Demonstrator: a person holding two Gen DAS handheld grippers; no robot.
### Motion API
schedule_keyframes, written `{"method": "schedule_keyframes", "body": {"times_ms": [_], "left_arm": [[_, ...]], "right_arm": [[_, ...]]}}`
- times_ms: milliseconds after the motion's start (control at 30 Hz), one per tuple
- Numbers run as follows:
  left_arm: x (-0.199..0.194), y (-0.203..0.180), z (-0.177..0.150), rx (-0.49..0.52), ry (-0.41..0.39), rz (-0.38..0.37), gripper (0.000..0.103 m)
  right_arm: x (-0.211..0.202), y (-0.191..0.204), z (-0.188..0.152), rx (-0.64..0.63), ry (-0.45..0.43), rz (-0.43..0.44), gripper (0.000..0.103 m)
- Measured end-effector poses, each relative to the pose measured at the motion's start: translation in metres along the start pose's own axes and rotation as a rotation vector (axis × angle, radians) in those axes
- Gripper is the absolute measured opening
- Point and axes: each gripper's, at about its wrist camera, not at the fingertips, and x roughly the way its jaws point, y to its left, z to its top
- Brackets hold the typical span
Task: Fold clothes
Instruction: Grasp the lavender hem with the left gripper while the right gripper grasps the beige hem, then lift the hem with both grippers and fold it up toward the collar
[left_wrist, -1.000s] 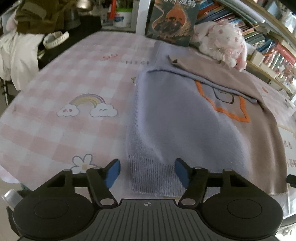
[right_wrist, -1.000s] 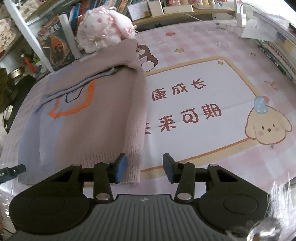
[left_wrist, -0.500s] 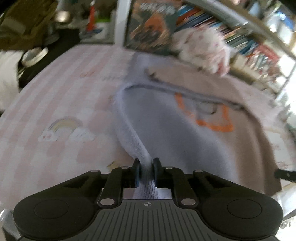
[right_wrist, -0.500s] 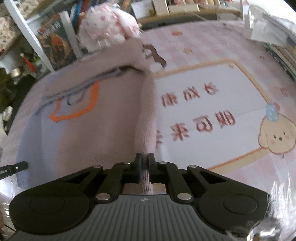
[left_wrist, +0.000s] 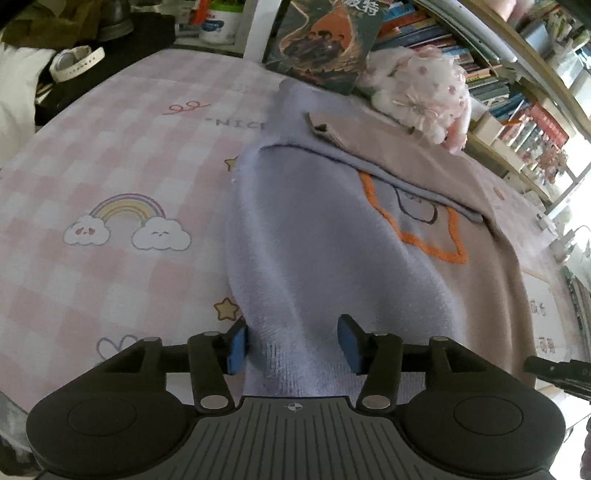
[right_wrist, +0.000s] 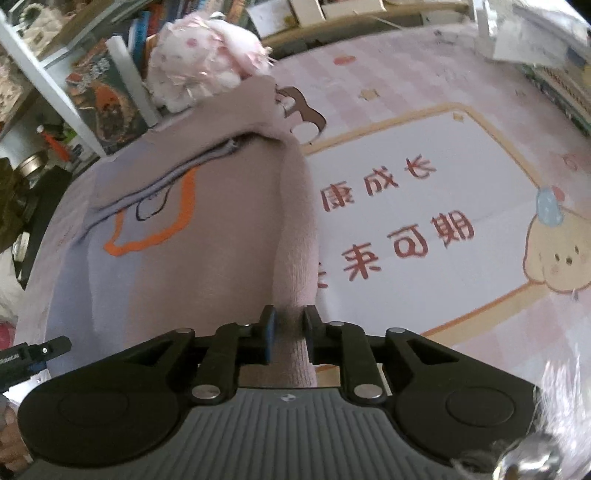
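Through the left wrist view, the left hand-held gripper (left_wrist: 293, 345) stands with its jaws wide apart, the blue pads either side of the ribbed lavender hem of the sweater (left_wrist: 332, 236), which rises as a soft ridge between them and runs straight ahead over the pink checked surface (left_wrist: 110, 155). No pad presses the knit, so nothing is clamped on this side. Further ahead of the jaws, both sleeves lie crossed over the chest, partly covering an orange outlined motif, and a frilly pink plush toy (left_wrist: 421, 92) sits beyond the collar, ahead and to the right. In the right wrist view, the right hand-held gripper (right_wrist: 290, 338) has its jaws drawn close about the taupe edge of the sweater (right_wrist: 221, 251); the fabric fills the narrow gap, yet whether the pads truly bite it I cannot tell. The garment spreads ahead and to the left of these jaws, with a printed panel of the surface (right_wrist: 443, 177) to their right. The main risk, to my eye, is an uneven lift: with one corner possibly held and the other loose, raising the hem would drag the knit askew, shake the tucked sleeves free and spoil a square fold. A thick, springy hem could also slip from a shallow pinch, and a long forward sweep might snag the plush toy.
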Motion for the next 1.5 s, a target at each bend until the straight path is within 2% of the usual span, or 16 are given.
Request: {"method": "schedule_keyframes", "body": {"times_ms": [100,133,167,200,233,533,800,1300,1433,1500], "left_arm": [[0.001,-0.004,-0.002,0.029,-0.011,0.011,0.047],[0.002,-0.005,-0.002,0.038,-0.013,0.015,0.031],[0.002,-0.006,-0.002,0.047,-0.014,0.020,0.023],[0.002,-0.006,-0.002,0.050,-0.011,0.024,0.016],[0.002,-0.005,-0.002,0.051,-0.009,0.026,0.011],[-0.015,-0.007,-0.013,0.041,-0.010,0.002,0.010],[-0.038,-0.013,-0.042,0.007,-0.016,-0.011,0.010],[-0.074,-0.019,-0.101,-0.075,0.004,-0.009,0.010],[-0.082,-0.015,-0.106,-0.138,0.000,-0.041,0.010],[-0.087,-0.012,-0.103,-0.195,-0.016,-0.082,0.010]], "right_arm": [[0.002,0.000,-0.001,-0.004,0.001,0.004,0.020],[0.002,0.001,-0.001,-0.008,0.001,0.006,0.020],[0.003,0.002,0.000,-0.016,0.002,0.005,0.020],[0.003,0.002,-0.001,-0.023,0.006,0.006,0.013],[0.003,0.002,-0.001,-0.025,0.010,0.011,0.010],[-0.018,-0.006,-0.007,-0.026,-0.010,0.039,0.009],[-0.045,-0.023,-0.026,-0.026,-0.001,0.071,0.009],[-0.083,-0.065,-0.073,-0.025,0.093,0.145,0.009],[-0.091,-0.072,-0.080,-0.021,0.112,0.166,0.009],[-0.096,-0.074,-0.079,-0.014,0.104,0.180,0.009]]}}
